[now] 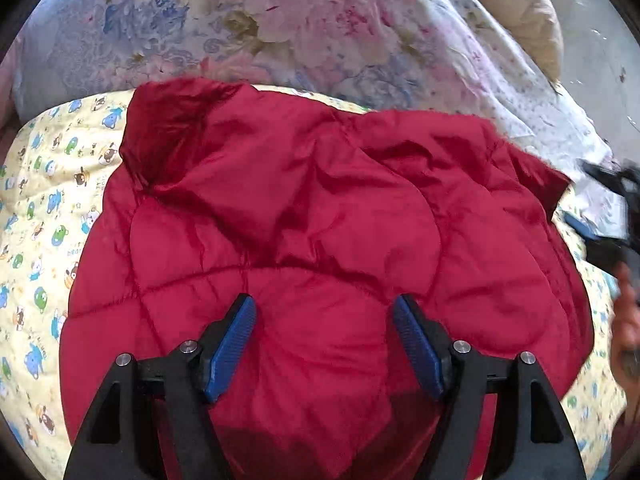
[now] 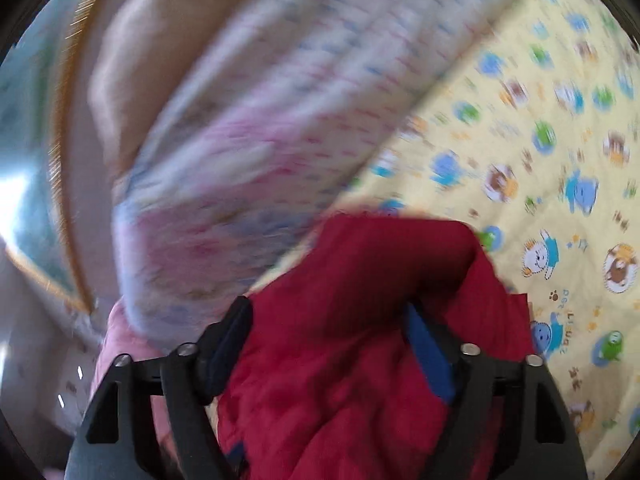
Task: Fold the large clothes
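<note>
A red quilted jacket lies spread on a yellow cartoon-print quilt, hood toward the far left. My left gripper is open just above the jacket's near part, holding nothing. In the right wrist view, a bunched part of the red jacket fills the gap between the fingers of my right gripper, which stand wide apart. That view is motion-blurred. The right gripper also shows at the jacket's right edge in the left wrist view.
A floral duvet is heaped behind the jacket. A beige pillow lies at the far right. In the right wrist view the floral duvet sits left of the yellow quilt. A hand is at the right edge.
</note>
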`<state>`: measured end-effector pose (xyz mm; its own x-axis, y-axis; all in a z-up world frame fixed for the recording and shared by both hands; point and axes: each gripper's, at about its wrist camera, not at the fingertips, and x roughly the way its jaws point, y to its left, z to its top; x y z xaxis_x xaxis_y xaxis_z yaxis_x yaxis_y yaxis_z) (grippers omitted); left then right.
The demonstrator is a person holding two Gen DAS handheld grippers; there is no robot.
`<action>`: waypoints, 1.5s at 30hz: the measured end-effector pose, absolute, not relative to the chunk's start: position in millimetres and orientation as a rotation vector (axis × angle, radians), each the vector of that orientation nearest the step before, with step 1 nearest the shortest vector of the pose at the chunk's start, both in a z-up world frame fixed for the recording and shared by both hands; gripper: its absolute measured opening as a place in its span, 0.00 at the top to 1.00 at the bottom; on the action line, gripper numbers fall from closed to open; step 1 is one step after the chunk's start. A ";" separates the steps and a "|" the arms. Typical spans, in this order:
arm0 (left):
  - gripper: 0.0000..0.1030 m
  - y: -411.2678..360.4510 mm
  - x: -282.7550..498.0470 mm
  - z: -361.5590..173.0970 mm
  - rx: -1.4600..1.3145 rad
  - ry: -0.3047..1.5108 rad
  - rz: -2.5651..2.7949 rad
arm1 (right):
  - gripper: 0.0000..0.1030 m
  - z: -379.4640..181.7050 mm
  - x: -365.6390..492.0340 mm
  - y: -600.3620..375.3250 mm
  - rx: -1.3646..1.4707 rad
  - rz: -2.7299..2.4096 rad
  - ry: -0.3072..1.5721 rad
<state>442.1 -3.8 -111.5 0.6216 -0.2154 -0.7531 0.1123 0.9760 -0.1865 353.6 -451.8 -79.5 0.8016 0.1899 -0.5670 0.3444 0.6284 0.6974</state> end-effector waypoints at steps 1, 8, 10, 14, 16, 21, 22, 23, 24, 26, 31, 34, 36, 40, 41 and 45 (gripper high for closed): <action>0.29 -6.5 443.5 -111.5 -0.117 0.883 -0.176 | 0.20 -72.7 352.2 -438.2 0.836 -0.077 0.663; 0.29 -20.3 454.4 -111.8 -0.110 0.906 -0.148 | 0.21 -102.0 397.2 -316.5 0.164 -0.014 1.010; 0.29 -16.2 469.6 -112.4 -0.108 0.918 -0.148 | 0.20 -120.8 414.1 -307.7 0.069 -0.048 1.077; 0.30 -1.3 482.5 -100.9 -0.119 0.922 -0.158 | 0.15 -136.6 435.0 -340.5 0.178 -0.129 1.104; 0.30 14.2 498.4 -99.7 -0.107 0.927 -0.094 | 0.15 -141.3 438.3 -365.8 0.258 -0.181 1.094; 0.29 61.9 550.3 -121.0 -0.259 1.030 -0.031 | 0.15 -152.6 445.1 -391.2 0.361 -0.216 1.094; 0.29 66.7 559.3 -123.8 -0.279 1.040 -0.029 | 0.14 -155.1 447.6 -394.3 0.372 -0.223 1.094; 0.29 68.7 567.0 -126.0 -0.278 1.044 -0.016 | 0.13 -157.1 449.9 -397.5 0.386 -0.226 1.094; 0.28 69.9 573.1 -127.8 -0.271 1.047 -0.001 | 0.12 -157.9 452.0 -401.0 0.396 -0.226 1.094; 0.24 70.7 583.6 -132.2 -0.267 1.058 0.023 | 0.10 -161.6 455.3 -405.0 0.425 -0.228 1.092; 0.21 79.3 591.2 -137.6 -0.306 1.065 0.025 | 0.09 -165.0 456.8 -415.5 0.498 -0.213 1.076; 0.23 84.8 574.8 -125.2 -0.320 1.027 0.016 | 0.09 -163.1 450.4 -419.3 0.519 -0.205 1.061; 0.23 87.2 554.9 -114.5 -0.328 0.991 -0.007 | 0.09 -162.4 449.8 -419.4 0.524 -0.207 1.058; 0.23 87.7 500.4 -102.4 -0.336 0.940 -0.064 | 0.09 -162.8 449.2 -421.7 0.539 -0.212 1.050; 0.23 89.2 488.5 -101.5 -0.337 0.933 -0.074 | 0.09 -162.2 447.0 -423.1 0.544 -0.214 1.048; 0.22 92.3 447.7 -104.5 -0.335 0.916 -0.080 | 0.09 -161.0 437.4 -429.8 0.585 -0.232 1.028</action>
